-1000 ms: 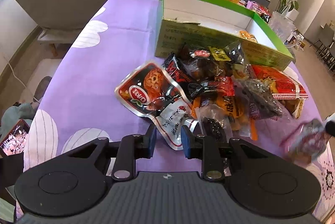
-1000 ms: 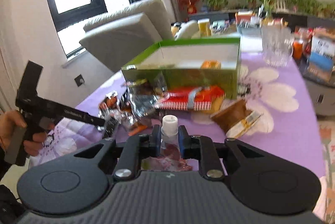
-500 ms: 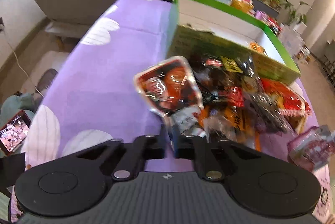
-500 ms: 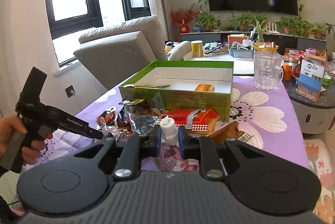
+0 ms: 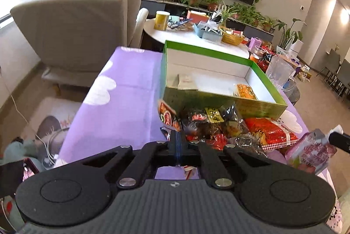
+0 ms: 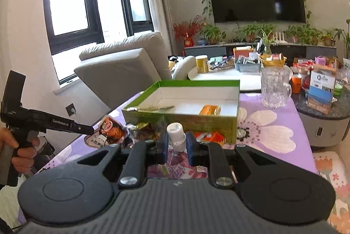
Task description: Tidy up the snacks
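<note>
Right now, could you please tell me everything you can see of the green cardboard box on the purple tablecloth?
The green cardboard box is shallow, rectangular and open-topped, with bright green rims, patterned olive-green outer walls and a plain white inside. It sits flat on the purple flowered tablecloth. Inside lie one small orange snack packet near a corner and a flat pale packet at the other end; most of the floor is bare. A heap of snack packets lies against its near wall. Neither gripper touches it.
</note>
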A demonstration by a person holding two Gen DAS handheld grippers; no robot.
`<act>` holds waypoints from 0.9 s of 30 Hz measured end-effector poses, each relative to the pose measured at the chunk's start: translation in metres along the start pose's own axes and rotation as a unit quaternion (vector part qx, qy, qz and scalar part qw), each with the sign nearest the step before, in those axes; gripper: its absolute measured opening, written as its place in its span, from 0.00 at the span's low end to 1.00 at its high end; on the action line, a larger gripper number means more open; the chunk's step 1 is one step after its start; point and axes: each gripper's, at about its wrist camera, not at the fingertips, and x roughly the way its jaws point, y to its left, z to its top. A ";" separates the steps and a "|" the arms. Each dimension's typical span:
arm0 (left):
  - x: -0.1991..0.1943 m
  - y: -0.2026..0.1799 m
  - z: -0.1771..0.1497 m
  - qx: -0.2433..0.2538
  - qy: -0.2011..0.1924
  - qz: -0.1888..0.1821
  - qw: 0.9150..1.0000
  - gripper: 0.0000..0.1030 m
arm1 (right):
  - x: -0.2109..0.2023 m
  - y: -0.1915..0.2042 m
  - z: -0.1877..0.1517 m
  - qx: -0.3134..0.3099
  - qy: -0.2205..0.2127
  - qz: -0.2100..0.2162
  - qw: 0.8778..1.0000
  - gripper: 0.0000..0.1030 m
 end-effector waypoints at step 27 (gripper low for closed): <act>0.058 0.021 0.002 -0.030 0.099 0.056 0.993 0.04 | 0.035 -0.009 0.028 0.002 -0.029 0.013 0.999 0.18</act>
